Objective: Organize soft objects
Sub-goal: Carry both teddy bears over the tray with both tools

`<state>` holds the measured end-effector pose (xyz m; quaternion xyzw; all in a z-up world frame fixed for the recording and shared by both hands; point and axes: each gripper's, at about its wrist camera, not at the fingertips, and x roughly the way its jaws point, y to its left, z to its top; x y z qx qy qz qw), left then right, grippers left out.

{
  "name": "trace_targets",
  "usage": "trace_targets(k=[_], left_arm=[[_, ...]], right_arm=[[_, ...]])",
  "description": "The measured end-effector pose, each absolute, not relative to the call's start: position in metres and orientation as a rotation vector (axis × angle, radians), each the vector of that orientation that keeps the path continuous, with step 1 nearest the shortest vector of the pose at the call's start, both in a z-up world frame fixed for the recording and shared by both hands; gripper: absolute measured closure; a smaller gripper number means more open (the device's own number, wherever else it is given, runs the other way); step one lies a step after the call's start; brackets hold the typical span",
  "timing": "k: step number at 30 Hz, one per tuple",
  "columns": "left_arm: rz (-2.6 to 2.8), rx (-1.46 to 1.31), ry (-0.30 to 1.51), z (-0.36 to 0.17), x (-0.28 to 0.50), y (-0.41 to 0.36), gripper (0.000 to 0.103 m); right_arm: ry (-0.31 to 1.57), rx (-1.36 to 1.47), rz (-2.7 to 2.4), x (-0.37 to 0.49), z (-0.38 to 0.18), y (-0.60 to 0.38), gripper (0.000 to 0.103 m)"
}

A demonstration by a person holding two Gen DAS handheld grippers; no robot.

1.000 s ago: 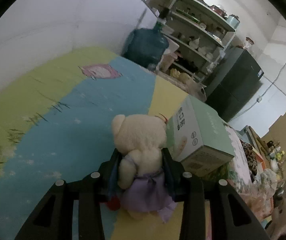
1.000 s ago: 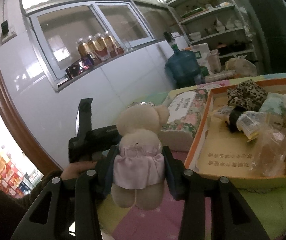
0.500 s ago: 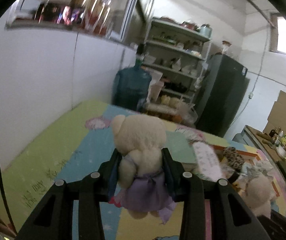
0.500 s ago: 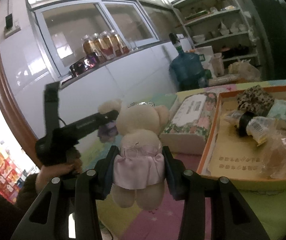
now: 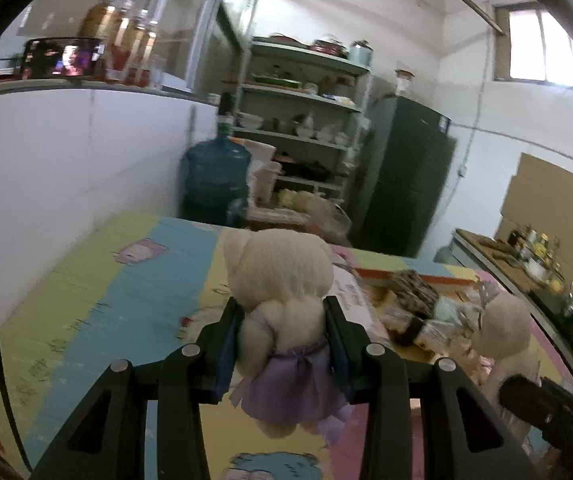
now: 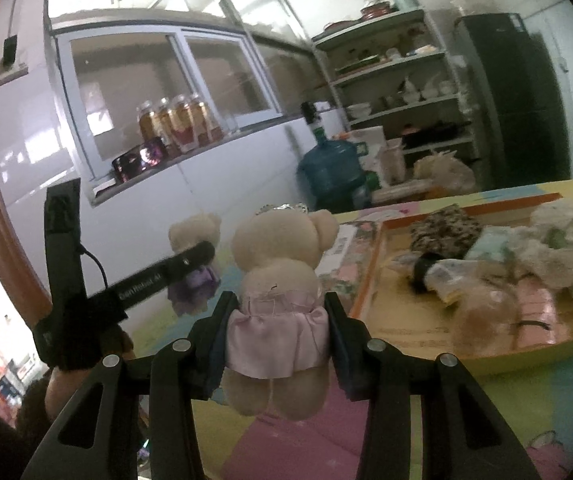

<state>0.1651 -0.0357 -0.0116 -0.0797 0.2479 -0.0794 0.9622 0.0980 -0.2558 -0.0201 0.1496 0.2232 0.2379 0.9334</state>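
The left claw [image 5: 284,330] grips the purple-dress bear [image 5: 282,312]; the right claw [image 6: 276,326] grips the pink-dress bear [image 6: 278,280]; both hang above the bench [image 5: 126,292]; the tray [image 6: 370,280] already holds soft things, so placing both bears seems left.

Black gripper [image 5: 282,332] frames, silver screws, blk cable
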Motion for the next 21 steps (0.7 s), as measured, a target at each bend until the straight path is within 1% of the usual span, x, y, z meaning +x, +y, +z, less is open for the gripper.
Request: trace_targets(k=[21], left_arm=[[-0.401,-0.108,0.562,-0.022,0.174,-0.143,0.062]], right_arm=[[0.422,0.388,0.286,0.083,-0.025,-0.343,0.058]])
